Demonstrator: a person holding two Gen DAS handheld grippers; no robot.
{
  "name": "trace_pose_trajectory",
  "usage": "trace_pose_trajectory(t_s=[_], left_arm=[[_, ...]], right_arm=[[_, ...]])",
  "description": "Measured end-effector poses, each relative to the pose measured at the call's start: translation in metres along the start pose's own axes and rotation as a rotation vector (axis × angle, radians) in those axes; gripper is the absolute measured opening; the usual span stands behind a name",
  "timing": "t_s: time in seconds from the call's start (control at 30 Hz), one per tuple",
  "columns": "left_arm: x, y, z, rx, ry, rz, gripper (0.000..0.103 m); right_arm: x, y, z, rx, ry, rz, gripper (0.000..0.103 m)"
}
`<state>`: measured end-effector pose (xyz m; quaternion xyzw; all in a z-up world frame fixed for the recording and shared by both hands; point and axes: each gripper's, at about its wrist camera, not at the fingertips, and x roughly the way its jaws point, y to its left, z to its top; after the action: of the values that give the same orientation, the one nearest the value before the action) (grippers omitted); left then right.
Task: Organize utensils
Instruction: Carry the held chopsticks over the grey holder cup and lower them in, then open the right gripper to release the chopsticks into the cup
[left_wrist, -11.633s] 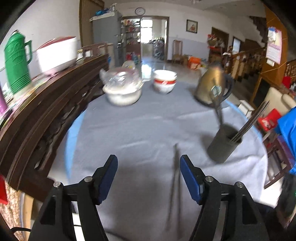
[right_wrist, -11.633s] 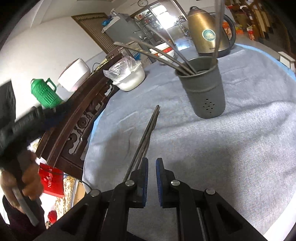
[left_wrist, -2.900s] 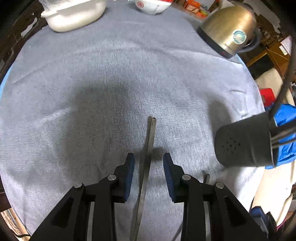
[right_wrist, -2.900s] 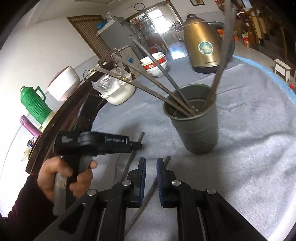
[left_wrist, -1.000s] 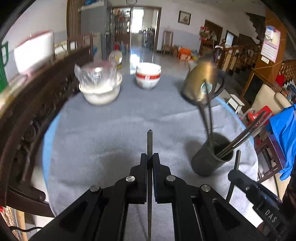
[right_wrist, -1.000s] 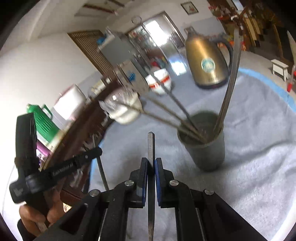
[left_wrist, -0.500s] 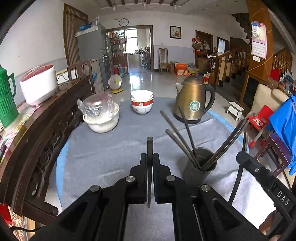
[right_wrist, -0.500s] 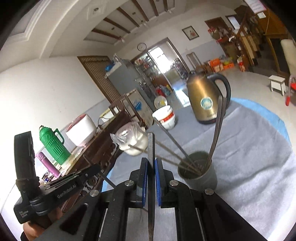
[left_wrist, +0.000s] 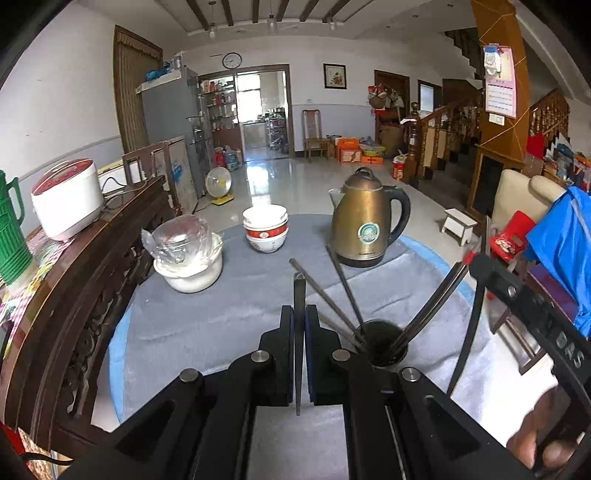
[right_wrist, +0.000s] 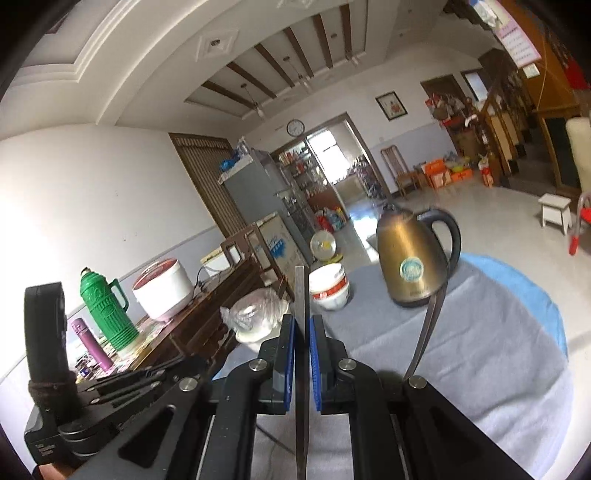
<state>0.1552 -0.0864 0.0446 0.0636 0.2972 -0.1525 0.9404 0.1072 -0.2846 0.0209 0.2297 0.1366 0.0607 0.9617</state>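
Grey cloth (left_wrist: 221, 332) covers the round table, where a dark holder (left_wrist: 382, 345) already stuffed with chopsticks stands just beside the left gripper (left_wrist: 300, 328). One metal chopstick (left_wrist: 299, 295) is clamped between that gripper's closed fingers, and a second chopstick (right_wrist: 302, 295) is pinched likewise by the right gripper (right_wrist: 302, 332); both are held clear of the cloth. The carrying step is judged to be in hand. Next, each stick must be tipped end-down over the holder's mouth, threaded between the leaning sticks, and only then released.
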Motion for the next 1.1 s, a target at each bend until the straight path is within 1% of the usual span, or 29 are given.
trace_pose_trajectory(t_s=[0.13, 0.23, 0.33, 0.43, 0.6, 0.67, 0.77, 0.87, 1.0, 1.1], left_arm=[[0.000, 0.008, 0.017, -0.028, 0.008, -0.070, 0.006], [0.000, 0.014, 0.031, -0.051, -0.001, -0.108, 0.006], [0.000, 0.016, 0.042, -0.062, -0.012, -0.129, 0.006], [-0.003, 0.015, 0.054, -0.082, -0.025, -0.168, 0.006], [-0.008, 0.010, 0.066, -0.096, -0.058, -0.197, 0.006], [-0.008, 0.007, 0.069, -0.108, -0.072, -0.209, 0.006], [-0.002, -0.001, 0.068, -0.123, -0.076, -0.235, 0.006], [0.006, -0.007, 0.062, -0.126, -0.087, -0.236, 0.006], [0.023, -0.011, 0.052, -0.140, -0.064, -0.240, 0.006], [0.034, -0.012, 0.044, -0.143, -0.031, -0.245, 0.006]], right_arm=[[0.006, -0.007, 0.020, -0.010, -0.065, -0.019, 0.009], [0.012, -0.013, 0.032, -0.018, -0.128, -0.052, 0.009], [0.021, -0.018, 0.042, -0.017, -0.174, -0.084, 0.009], [0.027, -0.021, 0.047, -0.024, -0.223, -0.129, 0.009], [0.034, -0.024, 0.054, -0.024, -0.283, -0.177, 0.009], [0.039, -0.021, 0.051, -0.045, -0.305, -0.208, 0.009], [0.050, -0.018, 0.046, -0.078, -0.304, -0.237, 0.009], [0.065, -0.014, 0.036, -0.132, -0.277, -0.269, 0.009], [0.074, -0.017, 0.020, -0.146, -0.219, -0.266, 0.009], [0.070, -0.022, 0.013, -0.133, -0.188, -0.251, 0.009]])
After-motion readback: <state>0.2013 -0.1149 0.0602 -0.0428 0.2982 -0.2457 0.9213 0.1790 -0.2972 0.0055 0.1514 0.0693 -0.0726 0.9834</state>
